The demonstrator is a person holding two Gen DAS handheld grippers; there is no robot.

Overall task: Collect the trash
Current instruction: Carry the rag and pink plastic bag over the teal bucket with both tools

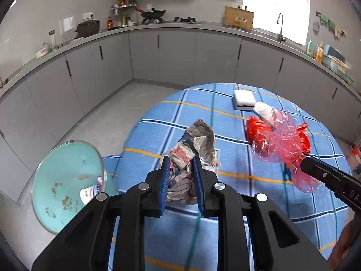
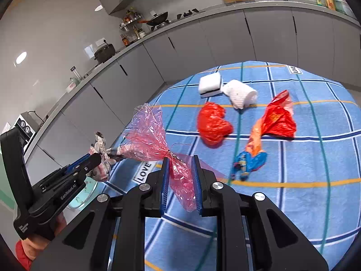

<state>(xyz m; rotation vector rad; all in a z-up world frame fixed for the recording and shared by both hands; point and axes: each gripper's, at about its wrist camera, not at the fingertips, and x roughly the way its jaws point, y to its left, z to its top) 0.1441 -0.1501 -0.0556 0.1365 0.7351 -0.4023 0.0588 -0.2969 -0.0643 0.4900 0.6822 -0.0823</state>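
Note:
My left gripper (image 1: 181, 160) is shut on a crumpled wad of printed paper (image 1: 196, 140), held above the blue checked tablecloth (image 1: 225, 203). The same wad (image 2: 101, 155) shows at the left gripper's tips in the right wrist view. My right gripper (image 2: 179, 161) is shut on a pink cellophane wrapper (image 2: 149, 140), which fans out up and left of its fingers. On the cloth lie a red crumpled bag (image 2: 213, 124), an orange-red bag (image 2: 278, 117) and a blue-orange wrapper (image 2: 250, 160). A turquoise bin (image 1: 65, 185) with stains and a wrapper inside sits low left of the table.
A white sponge block (image 2: 209, 84) and a paper roll (image 2: 240, 93) lie at the cloth's far side. Grey kitchen cabinets (image 1: 176, 54) and a counter curve behind the table. Grey floor (image 1: 108, 122) lies left of the table. A hand in a red sleeve (image 2: 24, 253) holds the left gripper.

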